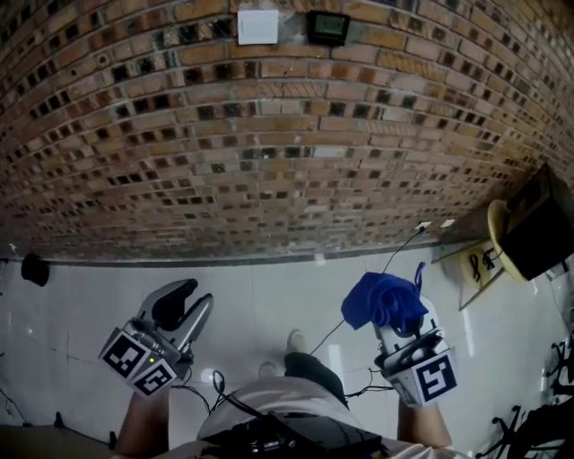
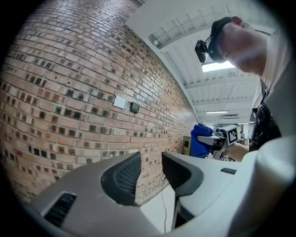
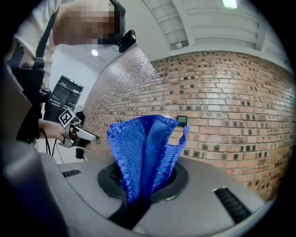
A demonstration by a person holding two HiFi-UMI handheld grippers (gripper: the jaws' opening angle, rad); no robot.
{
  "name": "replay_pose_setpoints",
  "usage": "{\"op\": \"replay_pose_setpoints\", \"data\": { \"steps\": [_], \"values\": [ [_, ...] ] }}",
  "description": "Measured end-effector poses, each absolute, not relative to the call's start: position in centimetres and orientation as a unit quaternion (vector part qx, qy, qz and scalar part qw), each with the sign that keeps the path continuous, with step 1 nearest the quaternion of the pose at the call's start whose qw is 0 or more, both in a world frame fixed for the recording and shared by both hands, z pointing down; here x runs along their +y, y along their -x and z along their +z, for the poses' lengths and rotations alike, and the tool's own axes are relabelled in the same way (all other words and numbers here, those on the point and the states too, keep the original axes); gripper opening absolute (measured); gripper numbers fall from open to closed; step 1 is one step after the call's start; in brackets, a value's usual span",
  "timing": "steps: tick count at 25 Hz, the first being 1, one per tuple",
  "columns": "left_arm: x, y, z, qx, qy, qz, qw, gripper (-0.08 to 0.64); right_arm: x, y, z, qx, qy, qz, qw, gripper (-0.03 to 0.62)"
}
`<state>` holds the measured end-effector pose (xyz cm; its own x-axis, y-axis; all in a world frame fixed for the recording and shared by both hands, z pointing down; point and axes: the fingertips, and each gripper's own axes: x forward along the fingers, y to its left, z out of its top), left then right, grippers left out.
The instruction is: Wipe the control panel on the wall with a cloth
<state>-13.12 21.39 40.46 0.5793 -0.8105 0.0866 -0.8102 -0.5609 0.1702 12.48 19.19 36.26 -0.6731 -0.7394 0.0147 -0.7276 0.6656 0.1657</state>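
Observation:
The small black control panel (image 1: 328,26) is mounted high on the brick wall, next to a white plate (image 1: 257,26). It also shows far off in the left gripper view as the control panel (image 2: 135,107) and in the right gripper view as the control panel (image 3: 182,121). My right gripper (image 1: 399,327) is shut on a bunched blue cloth (image 1: 387,300), which stands up out of the jaws as the cloth (image 3: 145,148). My left gripper (image 1: 184,303) is held low at the left, its jaws a narrow gap apart with nothing between them. Both grippers are well short of the wall.
A thin cable (image 1: 395,255) runs over the white tiled floor to wall sockets (image 1: 423,226). A dark cabinet with a tan hat (image 1: 529,229) stands at the right. A small black object (image 1: 35,268) sits at the wall's foot on the left. The person's shoe (image 1: 294,341) is below.

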Motion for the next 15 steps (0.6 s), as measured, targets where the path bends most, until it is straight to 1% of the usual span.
{"op": "replay_pose_setpoints", "data": {
  "steps": [6,15],
  "values": [
    [22.2,12.5,40.1,-0.448,-0.889,-0.007,0.095,0.146,21.6,-12.7,35.5,-0.91,-0.403,-0.078,0.049,0.087],
    [22.3,12.2,39.8,-0.429,-0.898,-0.018,0.094,0.146,22.2,-12.4,35.4,-0.905,-0.414,-0.081,0.058,0.087]
  ]
}}
